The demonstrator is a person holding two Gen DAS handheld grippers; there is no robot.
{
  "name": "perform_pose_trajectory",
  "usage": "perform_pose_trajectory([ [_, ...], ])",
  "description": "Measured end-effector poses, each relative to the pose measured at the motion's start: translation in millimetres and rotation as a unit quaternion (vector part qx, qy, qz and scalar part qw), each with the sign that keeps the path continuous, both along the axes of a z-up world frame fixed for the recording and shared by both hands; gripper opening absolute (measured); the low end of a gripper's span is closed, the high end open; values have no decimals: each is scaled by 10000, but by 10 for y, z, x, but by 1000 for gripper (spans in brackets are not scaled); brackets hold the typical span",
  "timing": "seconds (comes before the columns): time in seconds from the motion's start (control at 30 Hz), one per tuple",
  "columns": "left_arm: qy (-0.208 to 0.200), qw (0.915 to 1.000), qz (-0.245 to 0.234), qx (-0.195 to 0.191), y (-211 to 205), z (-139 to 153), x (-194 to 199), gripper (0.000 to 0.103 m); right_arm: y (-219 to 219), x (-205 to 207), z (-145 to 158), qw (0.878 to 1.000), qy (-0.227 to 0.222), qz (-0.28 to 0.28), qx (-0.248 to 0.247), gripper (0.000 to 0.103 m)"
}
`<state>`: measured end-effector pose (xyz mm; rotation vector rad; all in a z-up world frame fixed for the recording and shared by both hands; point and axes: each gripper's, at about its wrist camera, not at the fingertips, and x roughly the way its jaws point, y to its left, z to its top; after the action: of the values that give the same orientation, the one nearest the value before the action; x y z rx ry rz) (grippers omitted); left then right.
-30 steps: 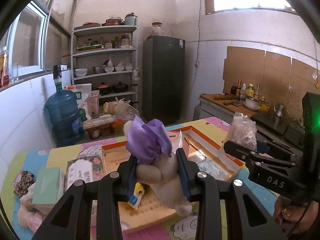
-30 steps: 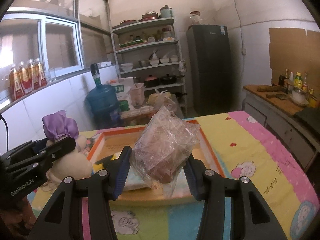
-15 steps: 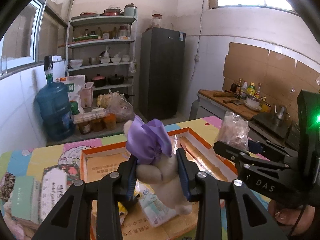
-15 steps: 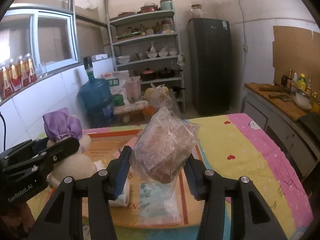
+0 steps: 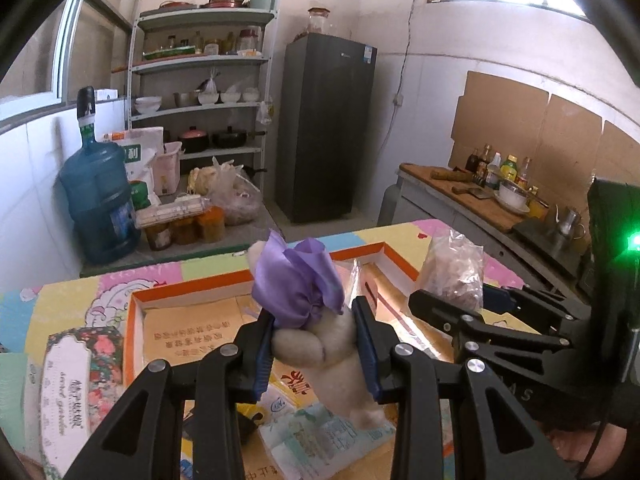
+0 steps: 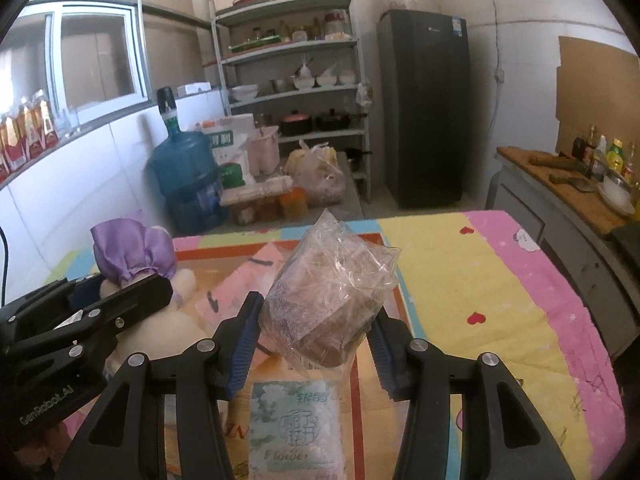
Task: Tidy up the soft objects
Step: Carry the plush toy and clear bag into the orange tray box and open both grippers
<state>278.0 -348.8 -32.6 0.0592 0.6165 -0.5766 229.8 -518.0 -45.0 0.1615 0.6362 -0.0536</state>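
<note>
My left gripper (image 5: 314,340) is shut on a cream plush toy with a purple satin bow (image 5: 316,320), held above the shallow orange-rimmed cardboard box (image 5: 188,292). That toy (image 6: 132,256) and the left gripper (image 6: 84,320) also show at the left of the right wrist view. My right gripper (image 6: 318,344) is shut on a crinkled clear plastic bag with something brown inside (image 6: 328,300), over the same box (image 6: 396,308). The bag (image 5: 454,268) appears to the right in the left wrist view. Tissue packs (image 6: 296,428) lie in the box under both grippers.
A flowered box (image 5: 68,380) lies left of the cardboard box on the colourful tablecloth (image 6: 480,288). Beyond the table stand a blue water jug (image 5: 98,200), a metal shelf (image 5: 204,92), a dark fridge (image 5: 326,128) and a counter with bottles (image 5: 500,168). A hand (image 5: 588,448) shows at lower right.
Both grippers moved forward and down over the cardboard box with their loads. The box and tissue packs now lie closer beneath them. Neither grip changed.
</note>
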Motion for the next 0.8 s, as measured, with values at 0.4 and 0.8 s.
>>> perform_pose_trajectory([
  [0.4, 330, 9994, 54, 114, -63, -246, 185, 37, 9, 203, -282, 9991, 404, 105, -45, 52],
  [0.8, 573, 9983, 84, -54, -21, -307, 260, 40, 18, 328, -438, 9973, 716, 171, -45, 54],
])
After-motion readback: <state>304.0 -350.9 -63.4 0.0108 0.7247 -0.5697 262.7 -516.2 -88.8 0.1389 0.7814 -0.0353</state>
